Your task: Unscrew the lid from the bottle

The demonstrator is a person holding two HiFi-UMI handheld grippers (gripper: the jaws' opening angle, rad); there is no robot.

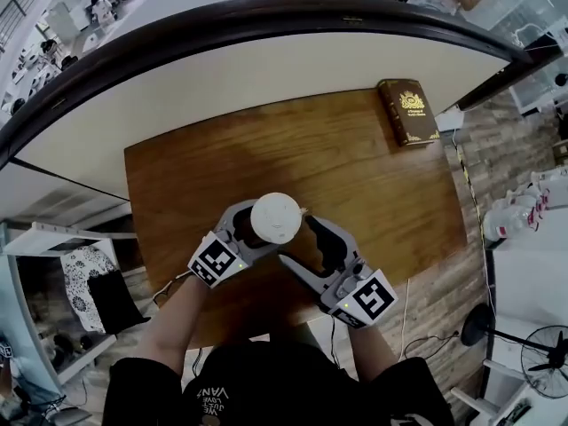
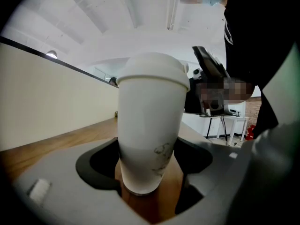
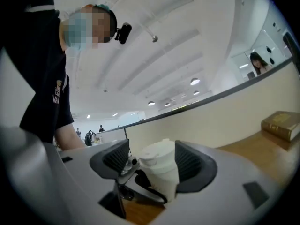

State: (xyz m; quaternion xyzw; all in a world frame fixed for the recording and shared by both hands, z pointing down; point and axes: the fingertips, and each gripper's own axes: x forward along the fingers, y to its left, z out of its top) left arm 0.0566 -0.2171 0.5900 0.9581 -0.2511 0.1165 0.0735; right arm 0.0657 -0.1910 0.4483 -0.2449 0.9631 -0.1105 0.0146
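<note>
The only container in front of me is one white bottle [image 2: 150, 135], standing upright near the middle of the wooden table [image 1: 355, 176] with its one white lid [image 1: 276, 217] seated on top. With the lid on, I cannot tell what is inside. The body narrows toward its base and carries a few dark scuffs low on one side. My left gripper [image 1: 257, 235] reaches in from the left, and its jaws are closed round the lower part of the bottle, one dark pad against each side, with the base resting on the wood between them. My right gripper [image 1: 297, 238] comes in from the right at about lid height with its jaws spread wide. In the right gripper view the lid and the top of the bottle sit framed between the two ribbed pads, with a clear gap on the left side, so this gripper has hold of nothing. Whether its other pad brushes the bottle I cannot tell. Counting up: one bottle, one lid, two grippers, and one brown book [image 1: 407, 111] with gold decoration lying flat at the far right corner of the table, well apart from the bottle.
</note>
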